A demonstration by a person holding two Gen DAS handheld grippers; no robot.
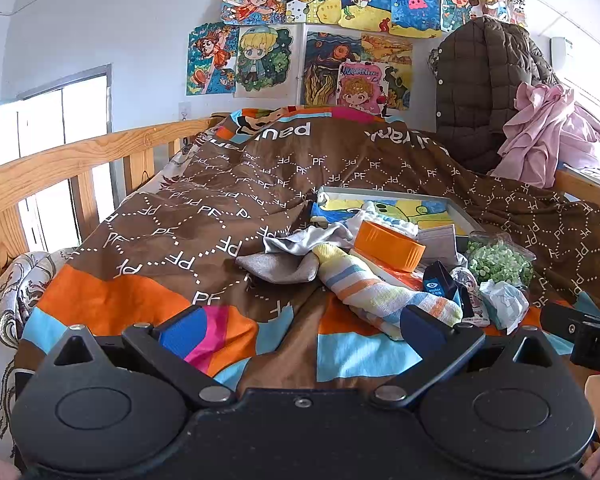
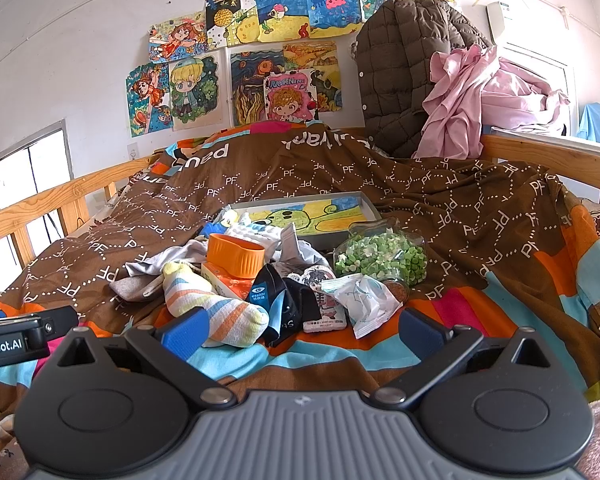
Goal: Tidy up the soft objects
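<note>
A heap of small things lies on a brown patterned quilt (image 1: 228,196) (image 2: 460,200). In it are a striped sock (image 1: 372,288) (image 2: 216,300), a grey sock (image 1: 280,266) (image 2: 134,286) and a pale grey cloth (image 1: 312,236) (image 2: 168,260). My left gripper (image 1: 300,330) is open, low over the quilt just short of the striped sock's toe. My right gripper (image 2: 302,334) is open too, with the striped sock's toe by its left finger (image 2: 186,332) and a white wrapper (image 2: 364,300) ahead.
An orange tub (image 1: 388,246) (image 2: 236,256), a green-filled bag (image 1: 500,260) (image 2: 384,256), a dark blue case (image 2: 276,300) and a framed drawing (image 1: 404,208) (image 2: 320,212) share the heap. Wooden bed rails (image 1: 60,160) (image 2: 540,152) border the quilt. A brown coat (image 2: 404,76) and pink cloth (image 2: 480,96) hang behind.
</note>
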